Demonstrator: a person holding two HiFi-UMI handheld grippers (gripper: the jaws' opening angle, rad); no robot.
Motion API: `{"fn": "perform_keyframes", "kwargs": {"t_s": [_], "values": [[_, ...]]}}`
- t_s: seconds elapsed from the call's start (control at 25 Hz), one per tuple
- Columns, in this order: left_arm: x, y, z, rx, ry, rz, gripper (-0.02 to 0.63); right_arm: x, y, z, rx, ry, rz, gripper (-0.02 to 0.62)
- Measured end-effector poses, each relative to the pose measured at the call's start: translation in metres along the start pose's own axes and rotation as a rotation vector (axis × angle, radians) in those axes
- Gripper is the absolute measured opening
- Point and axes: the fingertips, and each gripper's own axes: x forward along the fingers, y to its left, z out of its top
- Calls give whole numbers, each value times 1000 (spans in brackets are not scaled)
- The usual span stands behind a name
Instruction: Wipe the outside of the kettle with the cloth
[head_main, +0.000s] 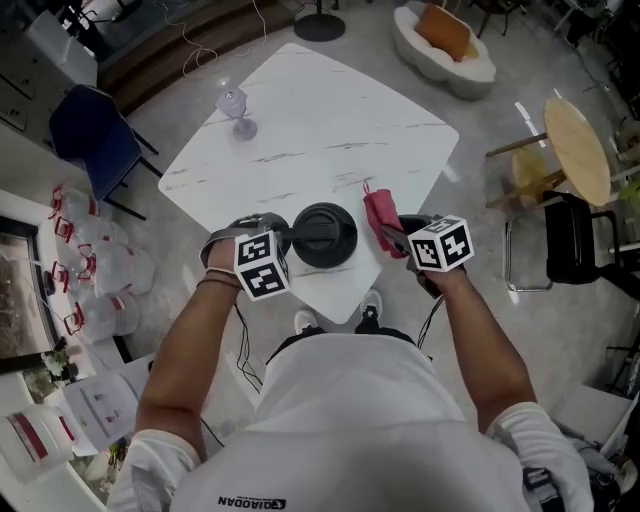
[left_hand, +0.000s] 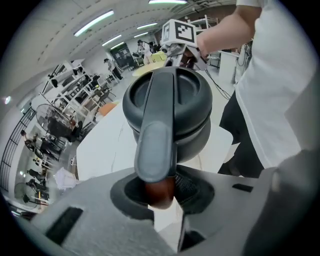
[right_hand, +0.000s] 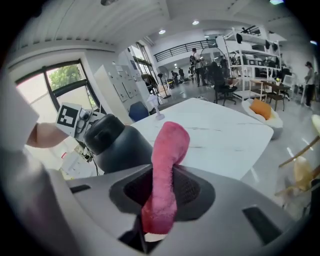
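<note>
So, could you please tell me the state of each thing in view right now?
kettle: lid on, handle gripped.
cloth: bunched, clamped.
left gripper: jaws shut on kettle handle.
right gripper: jaws shut on cloth.
glass: upright on table.

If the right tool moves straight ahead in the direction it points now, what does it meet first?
Probably the white table, just right of the kettle; the held cloth would touch first. Depth is unclear, so the cloth might graze the kettle.
</note>
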Motion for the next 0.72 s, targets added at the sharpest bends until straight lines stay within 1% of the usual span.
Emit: {"fn": "perform_keyframes", "kwargs": {"t_s": [0.2, 0.44, 0.52, 0.72], "values": [[5, 2, -6, -73, 44, -57, 94, -15, 16, 1, 54, -66, 8, 106], [4, 0, -3, -147, 80, -115, 95, -25, 38, 1, 43, -106, 18, 107], [4, 2, 0, -156, 89, -124, 97, -28, 42, -1, 47, -116, 16, 107], [5, 4, 8, -142, 83, -116, 103, -37, 48, -6, 57, -137, 2, 107]]}}
